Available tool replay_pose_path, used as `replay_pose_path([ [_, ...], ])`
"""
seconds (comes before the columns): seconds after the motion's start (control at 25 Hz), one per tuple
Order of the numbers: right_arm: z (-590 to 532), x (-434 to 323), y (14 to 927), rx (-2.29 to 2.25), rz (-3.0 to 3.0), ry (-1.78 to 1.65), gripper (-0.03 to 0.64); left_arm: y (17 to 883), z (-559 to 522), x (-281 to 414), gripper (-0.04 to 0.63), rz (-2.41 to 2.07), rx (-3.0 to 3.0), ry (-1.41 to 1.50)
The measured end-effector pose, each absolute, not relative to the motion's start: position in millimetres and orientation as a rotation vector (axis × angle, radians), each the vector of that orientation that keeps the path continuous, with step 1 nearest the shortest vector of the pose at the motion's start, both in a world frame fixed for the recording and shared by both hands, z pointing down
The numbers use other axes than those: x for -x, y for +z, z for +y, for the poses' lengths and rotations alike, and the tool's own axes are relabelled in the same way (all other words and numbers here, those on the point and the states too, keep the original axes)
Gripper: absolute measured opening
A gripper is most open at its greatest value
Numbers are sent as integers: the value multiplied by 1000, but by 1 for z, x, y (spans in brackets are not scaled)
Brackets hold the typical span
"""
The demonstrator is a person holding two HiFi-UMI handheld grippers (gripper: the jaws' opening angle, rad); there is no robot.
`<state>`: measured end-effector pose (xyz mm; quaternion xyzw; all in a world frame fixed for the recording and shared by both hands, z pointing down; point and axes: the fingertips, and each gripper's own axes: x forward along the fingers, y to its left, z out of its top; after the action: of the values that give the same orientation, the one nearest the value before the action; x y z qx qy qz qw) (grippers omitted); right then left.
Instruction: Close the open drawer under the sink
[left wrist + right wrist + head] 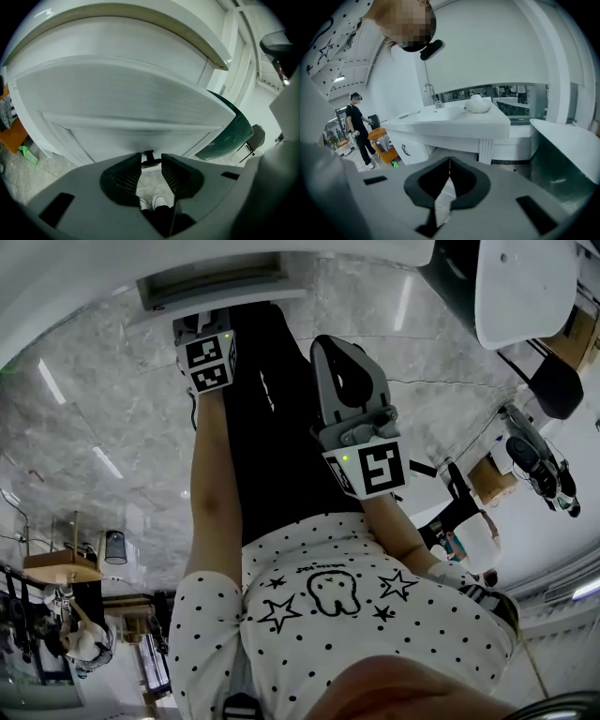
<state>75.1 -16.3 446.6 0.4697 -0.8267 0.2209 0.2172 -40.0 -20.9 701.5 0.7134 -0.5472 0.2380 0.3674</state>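
The white drawer front [122,108] fills the left gripper view, tilted, with the sink cabinet's rim above it. Its small dark handle [149,158] sits right at the tips of my left gripper [151,164], whose jaws stand a little apart on either side of it. In the head view the drawer [214,285] juts out at the top, with the left gripper [202,326] just below it. My right gripper [449,163] is shut and holds nothing; it is raised beside my leg [330,348] and faces the sink counter [454,123].
A faucet [433,96] and a white lump [478,104] are on the counter. A cabinet drawer with a dark handle [405,150] is below it. Another person [360,129] stands far left by an orange box [379,140]. A dark green tub [229,133] lies right of the drawer.
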Motion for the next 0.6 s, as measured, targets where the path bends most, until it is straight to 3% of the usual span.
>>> replay_pose_path([
  [0.6,-13,-79,447,-1316,-2291,620,15,699,-48,44,132,-1464,-1828,566],
])
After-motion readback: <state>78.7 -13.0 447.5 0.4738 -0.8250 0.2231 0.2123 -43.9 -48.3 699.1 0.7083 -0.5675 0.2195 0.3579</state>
